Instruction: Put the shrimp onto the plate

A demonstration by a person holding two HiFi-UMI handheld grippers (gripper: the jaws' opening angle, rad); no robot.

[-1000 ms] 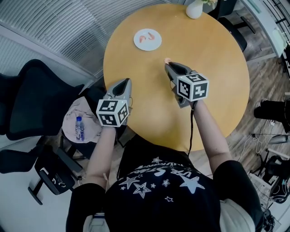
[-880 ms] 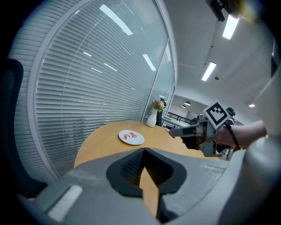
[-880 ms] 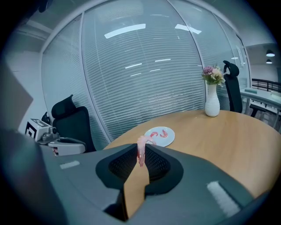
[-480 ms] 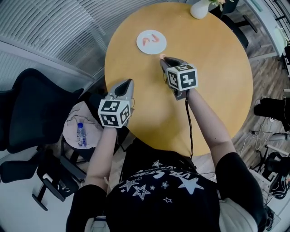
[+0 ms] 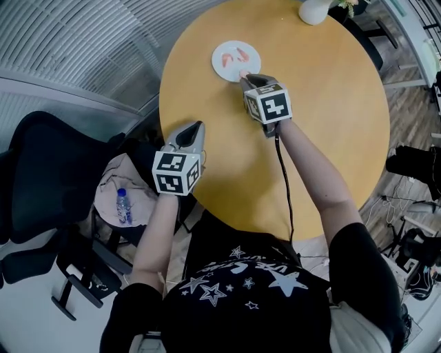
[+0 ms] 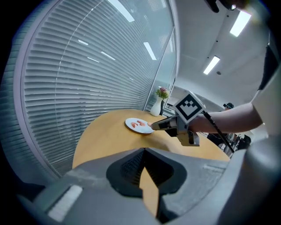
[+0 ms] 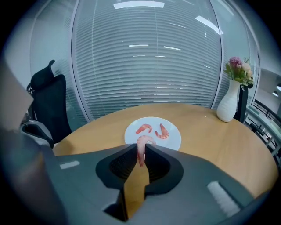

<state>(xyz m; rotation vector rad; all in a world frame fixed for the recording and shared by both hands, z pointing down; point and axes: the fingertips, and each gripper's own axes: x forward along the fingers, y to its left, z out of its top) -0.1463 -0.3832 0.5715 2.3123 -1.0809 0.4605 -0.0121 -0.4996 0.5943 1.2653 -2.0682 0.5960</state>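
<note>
**Right gripper brings a shrimp to the plate's near rim**

Moved since a second ago: the right gripper (image 5: pixel 242 74) has gone from mid-table up the frame to the plate (image 5: pixel 222 47). The left gripper (image 5: pixel 195 127) has barely shifted.

Nearest, at centre left of the head view, the left gripper hangs over the table (image 5: pixel 324 131) edge. Its jaws are closed tip to tip with nothing between them. It looks parked there to stay out of the way, since one tool is enough for this job.

Further up, in the upper middle of the frame, the right gripper is clamped narrowly on a shrimp (image 7: pixel 141 151). In its own view the shrimp stands on end between the pads, its curled end poking above them. The tips sit at the plate's near rim, so the shrimp appears to be just short of the open white area, probably so that it drops clear of what already lies there.

On the plate, two more shrimp (image 7: pixel 153 130) lie side by side, apart from each other.

Farthest, at the top edge, a vase (image 5: pixel 313 9) stands well clear of the work.
</note>
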